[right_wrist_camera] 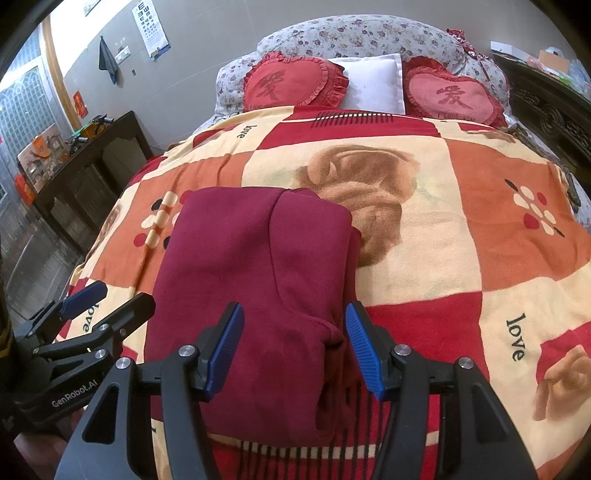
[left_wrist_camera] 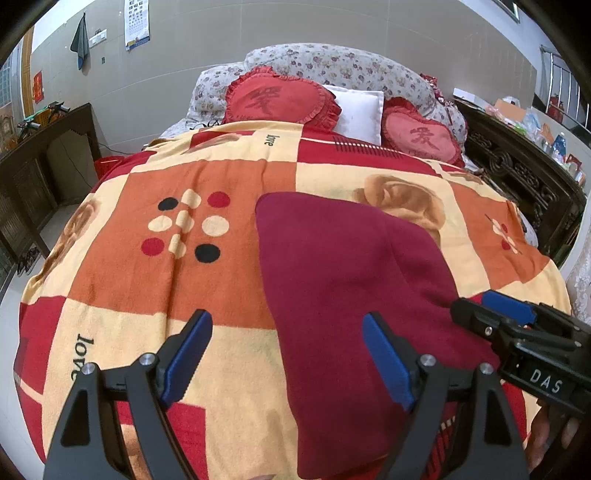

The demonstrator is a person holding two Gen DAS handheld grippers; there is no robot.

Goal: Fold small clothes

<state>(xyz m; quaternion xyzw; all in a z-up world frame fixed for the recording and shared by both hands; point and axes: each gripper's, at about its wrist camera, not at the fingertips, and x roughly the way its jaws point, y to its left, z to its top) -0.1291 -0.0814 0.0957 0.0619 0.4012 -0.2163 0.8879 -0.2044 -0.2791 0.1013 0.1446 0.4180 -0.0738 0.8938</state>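
A dark red garment (left_wrist_camera: 343, 280) lies folded into a long strip on the patterned blanket (left_wrist_camera: 129, 266); it also shows in the right wrist view (right_wrist_camera: 258, 266). My left gripper (left_wrist_camera: 288, 347) is open and empty above the garment's near left edge. My right gripper (right_wrist_camera: 293, 343) is open and empty, with its fingers on either side of the garment's near right corner. The right gripper also shows at the right of the left wrist view (left_wrist_camera: 491, 310), and the left gripper at the left of the right wrist view (right_wrist_camera: 110, 295).
Two red heart cushions (right_wrist_camera: 291, 83) (right_wrist_camera: 454, 94), a white pillow (right_wrist_camera: 373, 81) and a floral quilt (right_wrist_camera: 354, 33) lie at the bed's head. A dark wooden cabinet (right_wrist_camera: 88, 158) stands on the left, a carved dark sideboard (left_wrist_camera: 517, 173) on the right.
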